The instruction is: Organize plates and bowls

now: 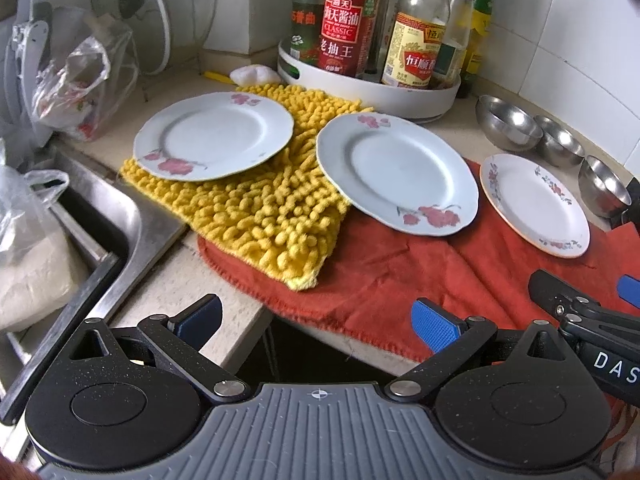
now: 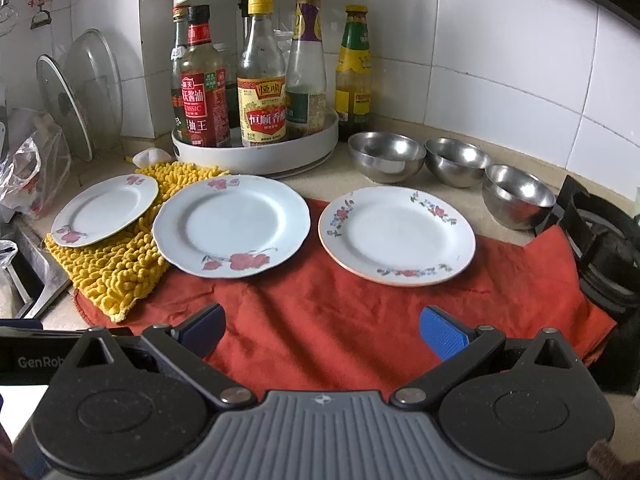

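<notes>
Three flowered white plates lie in a row on the counter. The left plate (image 1: 214,136) (image 2: 105,210) rests on a yellow shaggy mat (image 1: 264,204) (image 2: 116,264). The middle plate (image 1: 396,174) (image 2: 232,226) overlaps the mat and a red cloth (image 1: 400,280) (image 2: 340,320). The right plate (image 1: 534,204) (image 2: 396,236) lies on the red cloth. Three steel bowls (image 1: 508,122) (image 2: 386,156) (image 2: 458,162) (image 2: 518,194) stand behind it. My left gripper (image 1: 316,322) is open and empty at the counter's front edge. My right gripper (image 2: 322,332) is open and empty over the red cloth, short of the plates.
A white turntable (image 1: 372,88) (image 2: 256,152) of sauce bottles stands at the back. Glass lids (image 1: 132,16) (image 2: 80,92) lean at the back left. A steel sink (image 1: 100,216) with plastic bags lies left. A stove burner (image 2: 600,236) sits right.
</notes>
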`<state>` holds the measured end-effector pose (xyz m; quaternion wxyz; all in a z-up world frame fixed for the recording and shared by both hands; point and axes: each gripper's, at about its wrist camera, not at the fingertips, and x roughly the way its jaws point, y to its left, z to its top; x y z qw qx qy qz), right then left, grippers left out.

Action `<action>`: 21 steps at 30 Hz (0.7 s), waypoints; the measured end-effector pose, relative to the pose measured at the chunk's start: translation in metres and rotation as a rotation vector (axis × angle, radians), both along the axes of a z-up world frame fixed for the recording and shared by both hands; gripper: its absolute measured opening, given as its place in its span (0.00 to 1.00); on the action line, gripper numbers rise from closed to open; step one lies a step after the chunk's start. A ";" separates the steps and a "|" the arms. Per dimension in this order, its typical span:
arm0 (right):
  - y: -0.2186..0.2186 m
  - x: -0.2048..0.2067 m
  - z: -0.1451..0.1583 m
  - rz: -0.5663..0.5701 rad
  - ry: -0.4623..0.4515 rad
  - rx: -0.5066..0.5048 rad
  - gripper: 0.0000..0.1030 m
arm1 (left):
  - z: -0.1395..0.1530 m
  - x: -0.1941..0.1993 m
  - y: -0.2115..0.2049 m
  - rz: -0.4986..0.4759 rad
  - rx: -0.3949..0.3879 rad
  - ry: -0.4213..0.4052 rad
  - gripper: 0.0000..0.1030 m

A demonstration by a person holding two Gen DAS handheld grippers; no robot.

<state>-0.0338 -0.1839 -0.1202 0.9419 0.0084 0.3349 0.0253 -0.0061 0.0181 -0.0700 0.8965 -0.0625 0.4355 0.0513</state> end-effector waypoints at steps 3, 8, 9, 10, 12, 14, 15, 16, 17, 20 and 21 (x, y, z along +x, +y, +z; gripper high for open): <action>-0.003 0.011 -0.001 0.008 0.010 0.032 0.97 | 0.000 0.010 0.000 -0.019 0.010 -0.013 0.99; -0.006 0.033 -0.002 0.037 0.008 0.010 0.97 | 0.001 0.037 0.000 -0.069 0.012 -0.030 1.00; -0.007 0.038 -0.002 0.047 0.001 0.005 0.97 | 0.001 0.044 0.002 -0.078 0.007 -0.034 1.00; -0.008 0.044 -0.001 0.056 -0.005 0.005 0.97 | 0.001 0.051 0.004 -0.086 -0.004 -0.033 1.00; -0.009 0.057 -0.001 0.071 0.009 0.034 0.97 | 0.001 0.063 0.009 -0.077 -0.022 -0.030 1.00; -0.011 0.071 -0.004 0.097 0.042 0.084 0.96 | 0.000 0.072 0.013 -0.059 -0.033 -0.040 1.00; -0.012 0.076 -0.007 0.106 0.052 0.091 0.93 | 0.000 0.076 0.014 -0.057 -0.034 -0.045 1.00; -0.012 0.080 -0.009 0.113 0.061 0.084 0.92 | 0.000 0.080 0.013 -0.059 -0.033 -0.044 1.00; -0.013 0.084 -0.012 0.121 0.070 0.081 0.92 | -0.001 0.084 0.012 -0.063 -0.034 -0.043 0.99; -0.026 0.097 -0.016 0.111 0.092 0.085 0.86 | 0.002 0.096 0.000 -0.112 -0.062 -0.055 0.99; -0.034 0.099 -0.015 0.099 0.087 0.104 0.85 | 0.004 0.102 -0.006 -0.135 -0.068 -0.064 0.99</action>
